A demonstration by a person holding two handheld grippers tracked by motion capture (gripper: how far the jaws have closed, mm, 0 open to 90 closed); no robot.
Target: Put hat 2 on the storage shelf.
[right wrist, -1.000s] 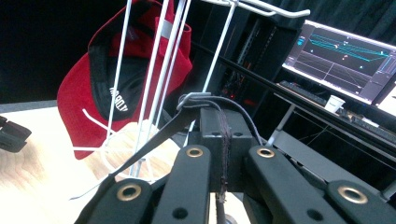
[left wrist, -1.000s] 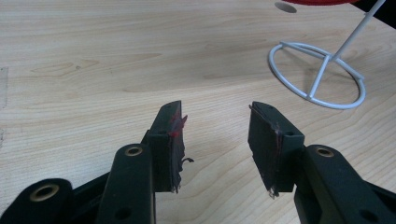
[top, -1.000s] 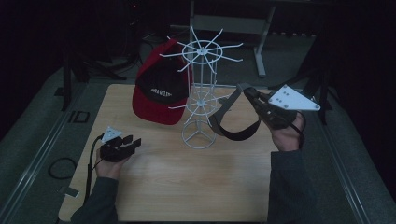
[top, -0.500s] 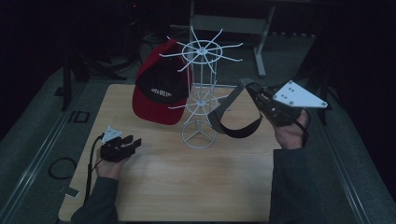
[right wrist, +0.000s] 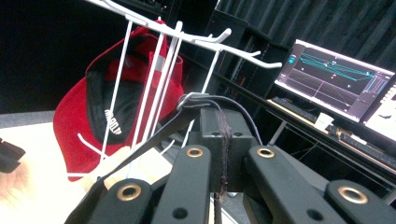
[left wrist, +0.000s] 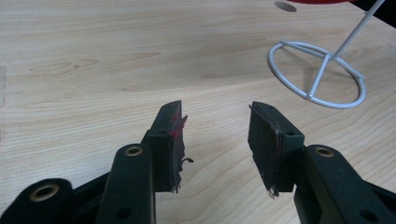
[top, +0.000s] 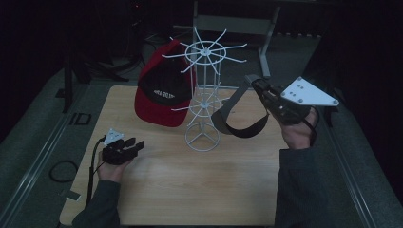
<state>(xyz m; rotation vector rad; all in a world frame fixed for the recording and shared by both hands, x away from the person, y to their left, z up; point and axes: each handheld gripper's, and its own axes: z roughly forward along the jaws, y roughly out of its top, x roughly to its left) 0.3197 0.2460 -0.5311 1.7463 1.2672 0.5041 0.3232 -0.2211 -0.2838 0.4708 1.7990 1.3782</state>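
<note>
A white wire rack [top: 205, 97] stands mid-table with a red and black cap [top: 161, 90] hung on its left side. To the rack's right my right gripper [top: 254, 81] is raised and shut on a dark grey visor [top: 237, 121], whose band loops down beside the rack. In the right gripper view the jaws [right wrist: 223, 126] pinch the visor's edge [right wrist: 154, 135], with the rack's hooks [right wrist: 159, 70] and the cap [right wrist: 74, 116] just beyond. My left gripper [top: 135, 144] rests on the table [top: 190, 190] at the left. It is open [left wrist: 215, 135] and holds nothing, and the rack's ring base [left wrist: 317, 74] lies ahead of it.
A lit monitor [right wrist: 336, 79] stands on a desk behind the rack in the right gripper view. Dark floor and a metal frame [top: 261, 28] lie beyond the table's far edge. A cable loop [top: 62, 170] lies off the table's left side.
My right gripper has drifted a little to the right with the visor, which stays beside the rack. The left gripper has not moved.
</note>
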